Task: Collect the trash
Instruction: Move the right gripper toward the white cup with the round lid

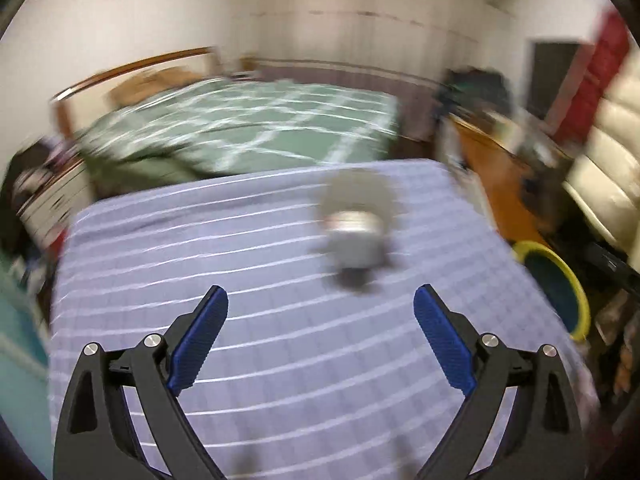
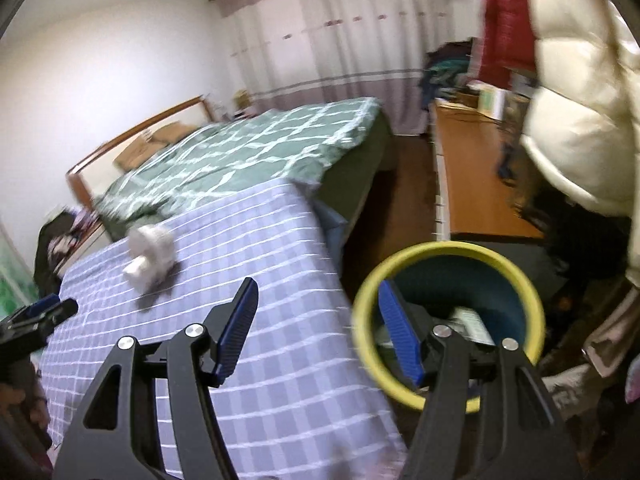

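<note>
A white crumpled piece of trash [image 1: 356, 236] lies on the lilac checked bedspread [image 1: 240, 264], blurred in the left wrist view. My left gripper [image 1: 322, 290] hovers over the bedspread just short of it, open with nothing between the blue pads. In the right wrist view the same trash [image 2: 150, 256] lies far to the left. My right gripper [image 2: 317, 283] is open and empty over the bed's right edge. Its right finger overlaps the yellow-rimmed bin [image 2: 448, 246] on the floor, which holds some pale trash [image 2: 468, 322]. The bin [image 1: 581, 290] also shows at the right of the left wrist view.
A second bed with a green checked cover [image 2: 256, 148] stands beyond. A wooden desk [image 2: 476, 184] with clutter runs along the right. A person in a white puffy jacket [image 2: 580, 92] stands by the bin. Dark floor [image 2: 408, 184] lies between bed and desk.
</note>
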The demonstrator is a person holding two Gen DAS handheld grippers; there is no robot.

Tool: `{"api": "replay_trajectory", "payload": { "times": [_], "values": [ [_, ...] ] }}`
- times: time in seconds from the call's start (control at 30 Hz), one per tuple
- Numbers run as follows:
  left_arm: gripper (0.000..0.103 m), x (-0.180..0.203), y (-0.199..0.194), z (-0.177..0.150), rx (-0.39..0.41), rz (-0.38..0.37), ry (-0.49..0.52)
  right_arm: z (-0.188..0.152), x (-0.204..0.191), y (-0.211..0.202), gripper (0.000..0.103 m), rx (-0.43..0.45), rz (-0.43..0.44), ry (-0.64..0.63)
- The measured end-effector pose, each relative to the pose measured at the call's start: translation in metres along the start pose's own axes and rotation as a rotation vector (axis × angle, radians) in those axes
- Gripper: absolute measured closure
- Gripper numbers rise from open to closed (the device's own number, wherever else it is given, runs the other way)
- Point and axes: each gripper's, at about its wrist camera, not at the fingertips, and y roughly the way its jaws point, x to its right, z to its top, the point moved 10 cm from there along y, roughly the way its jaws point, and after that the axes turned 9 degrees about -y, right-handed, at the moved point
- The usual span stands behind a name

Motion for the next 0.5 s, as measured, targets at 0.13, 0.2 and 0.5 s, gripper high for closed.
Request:
{"api": "replay_trajectory", "payload": {
  "times": [0.13, 0.2, 0.5],
  "values": [
    [0.01, -0.09, -0.002, 0.007, 0.073, 0.111, -0.168, 0.016, -0.073, 0.015, 0.048, -0.004, 0.101, -0.081],
    [0.01, -0.118, -0.004, 0.008, 0.094, 0.131, -0.242, 0.022, -0.108, 0.021, 0.052, -0.004, 0.15, -0.118],
    [0.009, -0.16, -0.014, 0.01, 0.186, 0.231, -0.34, 0.032, -0.232, 0.076, 0.061, -0.053, 0.245, -0.21]
  ]
}}
